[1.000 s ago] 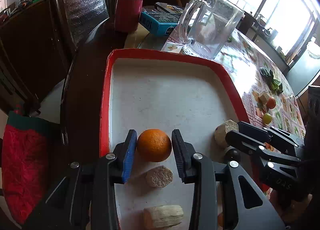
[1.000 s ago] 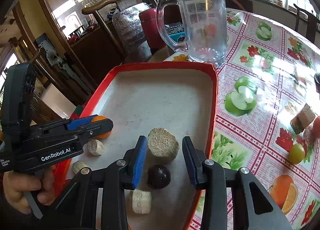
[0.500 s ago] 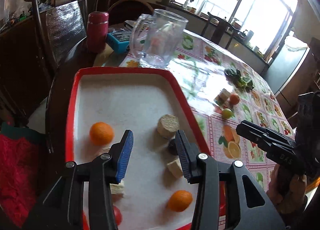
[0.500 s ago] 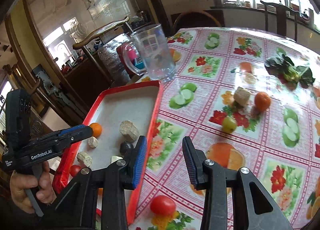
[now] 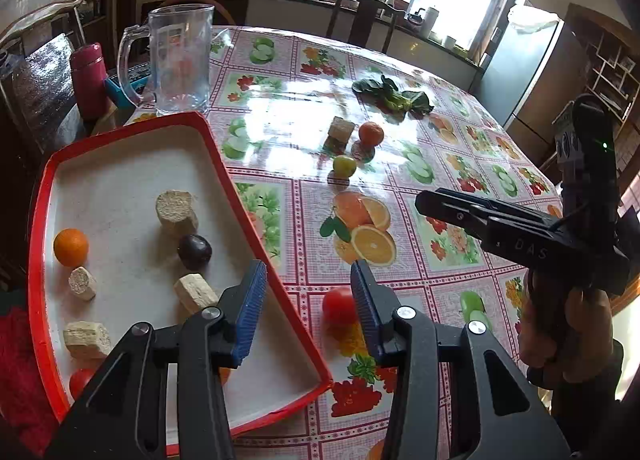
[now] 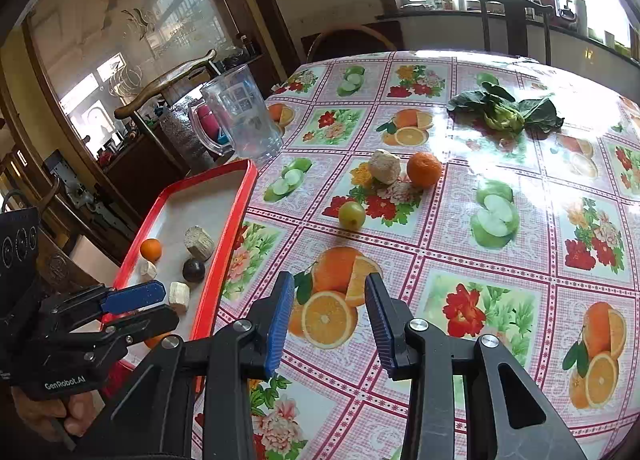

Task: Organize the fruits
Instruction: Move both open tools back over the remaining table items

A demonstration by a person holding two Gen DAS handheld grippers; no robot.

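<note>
The red-rimmed tray [image 5: 236, 195] [image 6: 232, 236] holds an orange [image 5: 71, 247], a dark plum [image 5: 194, 251], a red tomato [image 5: 80, 380] and several beige chunks. On the tablecloth lie a red tomato [image 5: 339, 306], a green fruit [image 6: 352, 215], an orange [image 6: 424, 169] and a beige chunk [image 6: 385, 166]. My left gripper [image 5: 308, 272] is open over the tray's right rim, and the loose tomato shows beyond its jaws, untouched. My right gripper [image 6: 329, 284] is open and empty above a printed orange.
A clear glass pitcher [image 5: 176, 59] stands just behind the tray, with a red flask [image 5: 88, 79] and a blue box [image 5: 120, 85] to its left. Leafy greens [image 6: 504, 107] lie far across the table. Chairs stand at the far side.
Both grippers have drawn back from the tray and swung right over the tablecloth. The left jaws, which flanked the orange, have widened and left it in the tray.
</note>
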